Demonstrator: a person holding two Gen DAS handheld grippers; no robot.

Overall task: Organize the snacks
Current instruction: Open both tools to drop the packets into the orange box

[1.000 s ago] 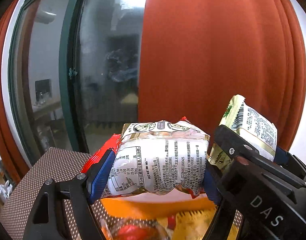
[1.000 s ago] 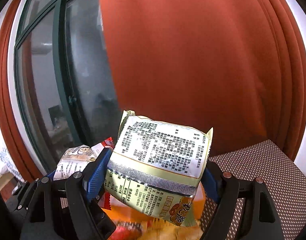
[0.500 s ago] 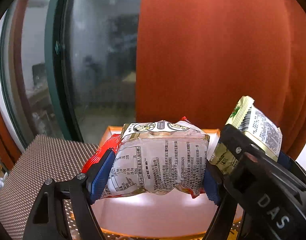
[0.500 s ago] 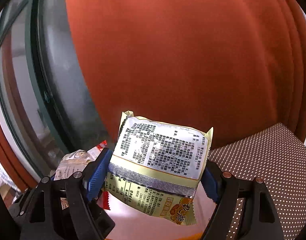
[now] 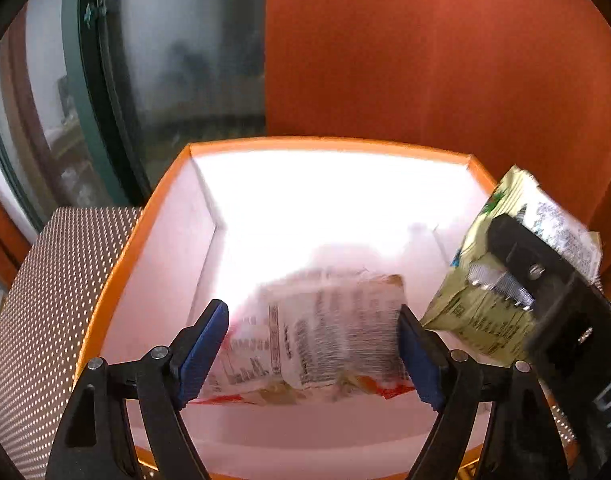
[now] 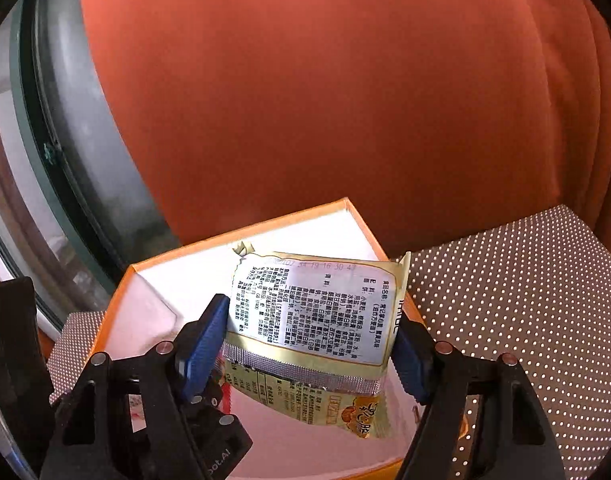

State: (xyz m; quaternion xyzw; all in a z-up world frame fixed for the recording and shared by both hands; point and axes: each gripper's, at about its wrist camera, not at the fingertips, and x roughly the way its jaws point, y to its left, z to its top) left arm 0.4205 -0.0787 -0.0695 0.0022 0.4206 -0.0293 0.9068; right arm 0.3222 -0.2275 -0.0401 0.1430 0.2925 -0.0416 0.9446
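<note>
Orange cardboard at the rim, white inside: orange box [image 5: 325, 142] at twelve o'clock of both tools, on a dotted cloth [image 6: 505, 280], with a rust curtain [image 6: 345, 80] behind. Left gripper [image 5: 311, 344] tilted down over the box floor, jaws opening; white packet [image 5: 325, 328] between the blue pads, smeared while the pads stay sharp, so probably slipping free rather than pinched. Right gripper [image 6: 313, 344] at three o'clock of the left one, above the same box, jaws closing, pads pressed on both side edges of the yellow packet [image 6: 313, 312], printed back upward, lower seal hanging toward six o'clock. Nothing else visible on the box floor in either view, though glare washes out much of it. By the look of it, early in the sorting: first packet about to land, second not yet released, and any other snacks out of view. Left to do: drop the yellow packet beside the white one, then fetch whatever remains.
</note>
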